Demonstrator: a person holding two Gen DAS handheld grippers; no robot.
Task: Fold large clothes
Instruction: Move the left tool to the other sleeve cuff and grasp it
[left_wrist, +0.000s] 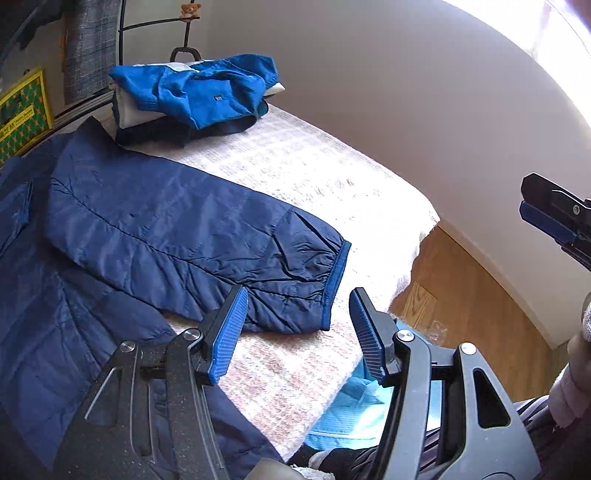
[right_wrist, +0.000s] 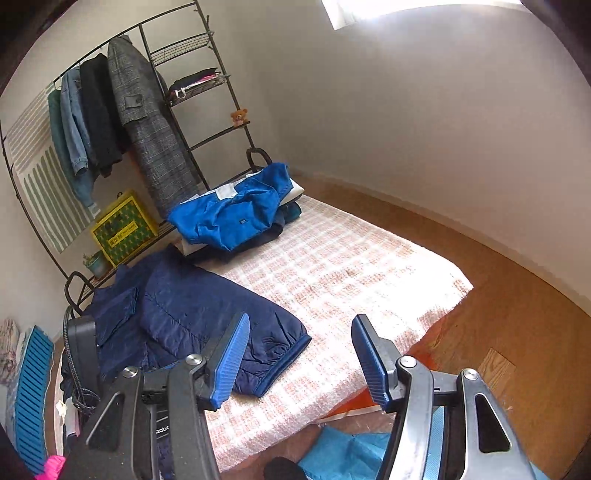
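Observation:
A navy puffer jacket (left_wrist: 122, 221) lies spread on the left half of a low surface under a pink-and-white checked blanket (left_wrist: 314, 166). One sleeve reaches right, and its blue-edged cuff (left_wrist: 334, 288) lies flat on the blanket. My left gripper (left_wrist: 299, 328) hovers open just in front of that cuff, with nothing between its blue pads. From the right wrist view the jacket (right_wrist: 184, 317) sits left of centre. My right gripper (right_wrist: 299, 358) is open too and stands over the cuff (right_wrist: 284, 365) without gripping it. A finger of the right gripper (left_wrist: 550, 216) shows at the left view's right edge.
A pile of folded clothes topped by a bright blue garment (right_wrist: 236, 210) sits at the blanket's far corner. A metal rack with hanging coats (right_wrist: 110, 122) and a yellow box (right_wrist: 123, 227) stand behind. Wooden floor (right_wrist: 498, 295) lies to the right. Light blue plastic (right_wrist: 343, 454) lies below the near edge.

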